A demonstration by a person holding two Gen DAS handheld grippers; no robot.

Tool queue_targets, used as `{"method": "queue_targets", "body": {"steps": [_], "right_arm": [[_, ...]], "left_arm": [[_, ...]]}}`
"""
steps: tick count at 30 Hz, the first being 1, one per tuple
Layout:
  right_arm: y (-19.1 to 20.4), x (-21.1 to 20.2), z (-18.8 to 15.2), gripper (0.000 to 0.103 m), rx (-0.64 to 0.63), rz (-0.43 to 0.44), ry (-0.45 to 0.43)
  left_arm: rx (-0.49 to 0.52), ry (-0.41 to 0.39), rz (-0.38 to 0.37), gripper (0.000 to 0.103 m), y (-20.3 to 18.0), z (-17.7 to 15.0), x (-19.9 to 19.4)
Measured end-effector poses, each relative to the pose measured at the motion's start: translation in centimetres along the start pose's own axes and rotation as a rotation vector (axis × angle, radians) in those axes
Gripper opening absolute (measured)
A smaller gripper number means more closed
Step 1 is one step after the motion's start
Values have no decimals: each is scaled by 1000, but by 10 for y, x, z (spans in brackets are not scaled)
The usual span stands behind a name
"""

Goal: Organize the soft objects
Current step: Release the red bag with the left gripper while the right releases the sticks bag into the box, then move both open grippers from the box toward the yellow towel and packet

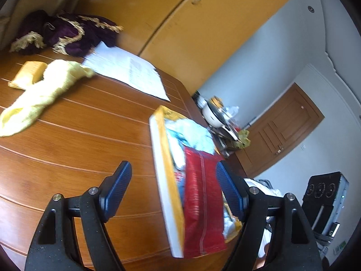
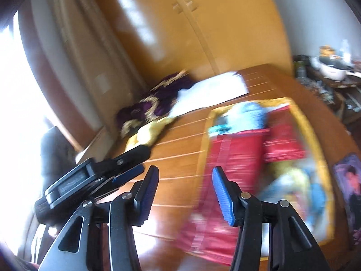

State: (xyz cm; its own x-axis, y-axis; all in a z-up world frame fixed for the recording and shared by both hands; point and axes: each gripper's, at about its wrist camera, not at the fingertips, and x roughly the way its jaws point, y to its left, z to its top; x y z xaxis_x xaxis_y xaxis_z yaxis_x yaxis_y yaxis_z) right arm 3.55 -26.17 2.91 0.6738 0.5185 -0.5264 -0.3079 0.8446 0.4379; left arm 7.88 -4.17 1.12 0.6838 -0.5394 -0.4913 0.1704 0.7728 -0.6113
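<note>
We see a yellow box [image 1: 167,169] on the brown desk [image 1: 79,140], with a red cloth [image 1: 203,198] and a light blue cloth [image 1: 194,133] inside. The box sits between and just past our left fingers [image 1: 173,194], which are wide open and hold nothing. Our right fingers [image 2: 183,197] are wide open and empty too, with the red cloth just in front. Far past the left fingers lie a yellow cloth [image 1: 42,90], white papers [image 1: 128,72] and a purple cloth with gold trim [image 1: 72,33]
</note>
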Motion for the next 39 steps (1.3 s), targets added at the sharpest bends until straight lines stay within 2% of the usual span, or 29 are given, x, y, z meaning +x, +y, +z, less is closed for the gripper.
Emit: {"method": "queue_targets", "body": {"steps": [3, 9, 12, 15, 19, 20, 24, 25, 26, 29, 35, 39], "right_arm": [[28, 30, 4, 52, -50, 47, 96], [64, 104, -2, 52, -101, -8, 306], [71, 133, -8, 52, -128, -49, 352], [65, 157, -11, 52, -114, -101, 395], [59, 170, -17, 54, -106, -170, 425], [60, 172, -16, 62, -112, -177, 407], [62, 173, -19, 73, -130, -199, 399], [63, 174, -21, 82, -144, -193, 397], [64, 175, -22, 89, -160, -183, 400], [67, 173, -28, 100, -182, -201, 397], [68, 172, -34, 103, -195, -229, 376], [65, 172, -28, 103, -137, -202, 419]], "left_arm": [[-17, -58, 61, 77, 21, 7, -16], [-86, -139, 187, 79, 67, 21, -52], [-124, -139, 240, 80, 87, 21, -57], [-148, -98, 272, 80, 102, 19, -55], [-162, -55, 310, 80, 114, 16, -46], [-168, -48, 323, 80, 116, 16, -44], [-173, -24, 400, 80, 119, 14, -38], [-170, -19, 410, 80, 119, 13, -38], [-170, -18, 411, 80, 120, 12, -39], [-187, -44, 393, 80, 123, 11, -45], [-193, -68, 372, 80, 128, 13, -56], [-191, -83, 334, 80, 131, 13, -69]]}}
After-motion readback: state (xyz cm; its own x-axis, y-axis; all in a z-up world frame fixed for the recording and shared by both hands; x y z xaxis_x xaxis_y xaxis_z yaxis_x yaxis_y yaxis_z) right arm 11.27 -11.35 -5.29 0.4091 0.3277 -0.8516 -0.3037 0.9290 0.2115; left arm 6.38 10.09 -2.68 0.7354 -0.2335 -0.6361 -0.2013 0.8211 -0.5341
